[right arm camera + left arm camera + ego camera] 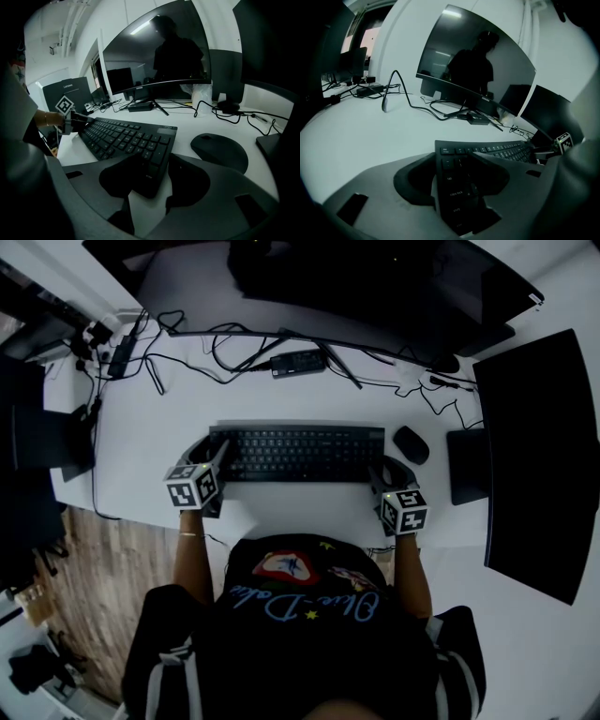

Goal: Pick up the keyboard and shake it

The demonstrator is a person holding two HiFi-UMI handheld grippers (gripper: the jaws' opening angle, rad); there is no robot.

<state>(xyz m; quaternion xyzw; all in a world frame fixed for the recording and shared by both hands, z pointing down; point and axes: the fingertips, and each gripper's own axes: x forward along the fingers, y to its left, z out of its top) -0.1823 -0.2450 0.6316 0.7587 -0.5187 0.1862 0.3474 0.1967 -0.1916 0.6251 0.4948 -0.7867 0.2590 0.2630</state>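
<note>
Keyboard: the black keyboard point(298, 454) is lying flat on the white desk point(309, 514), square in front of the person point(305, 615), with a gripper at each end.
Left gripper: the left gripper point(218, 456) is angling down at the keyboard's left end. Its jaws are standing apart and released, one outside the short edge and the other over the tab and caps-lock keys. The end is sitting between them and is not being squeezed.
Right gripper: the right gripper point(380, 471) is angling down at the right front corner. Its jaws are spread and released, with the corner sitting between them.
Mouse: a dark mouse point(411, 444) is sitting just beside the keyboard's right end, apart from it.
Monitor: a wide curved monitor point(375, 287) is standing dark behind the keyboard.
Side screen: a second dark screen point(539, 465) is standing at the desk's right edge.
Cables: black cables point(187, 348) are trailing across the desk between the monitor and the keyboard, with an adapter point(298, 362) lying among them.
</note>
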